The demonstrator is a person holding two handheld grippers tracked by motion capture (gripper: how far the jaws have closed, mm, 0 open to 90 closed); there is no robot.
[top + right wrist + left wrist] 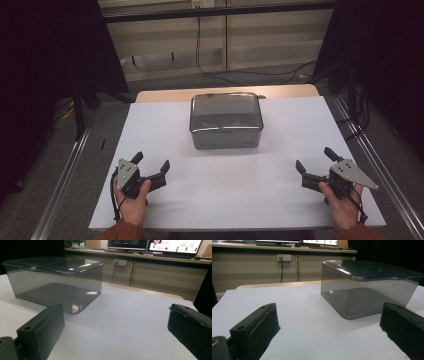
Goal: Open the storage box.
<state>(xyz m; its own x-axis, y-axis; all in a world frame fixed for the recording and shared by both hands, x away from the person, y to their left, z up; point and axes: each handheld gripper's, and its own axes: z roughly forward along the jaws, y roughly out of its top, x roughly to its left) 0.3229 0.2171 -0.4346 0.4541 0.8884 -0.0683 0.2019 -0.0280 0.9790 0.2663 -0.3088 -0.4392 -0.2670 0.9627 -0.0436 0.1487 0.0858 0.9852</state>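
Between both grippers (151, 164) (314, 159), lidded box (226, 121)

Contents of smoky box (226, 120) beyond both claws too dim to make out. Left claw (329, 330) and right claw (115, 332) cut off at bottom edges. Monitors (172, 245) behind cropped, text unreadable.

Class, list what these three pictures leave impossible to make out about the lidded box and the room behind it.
- Box contents: high view, hidden by glare on the smoky lid.
- Box's right end: left gripper view, cut off by the edge.
- Monitor text: right gripper view, too small and blurred.
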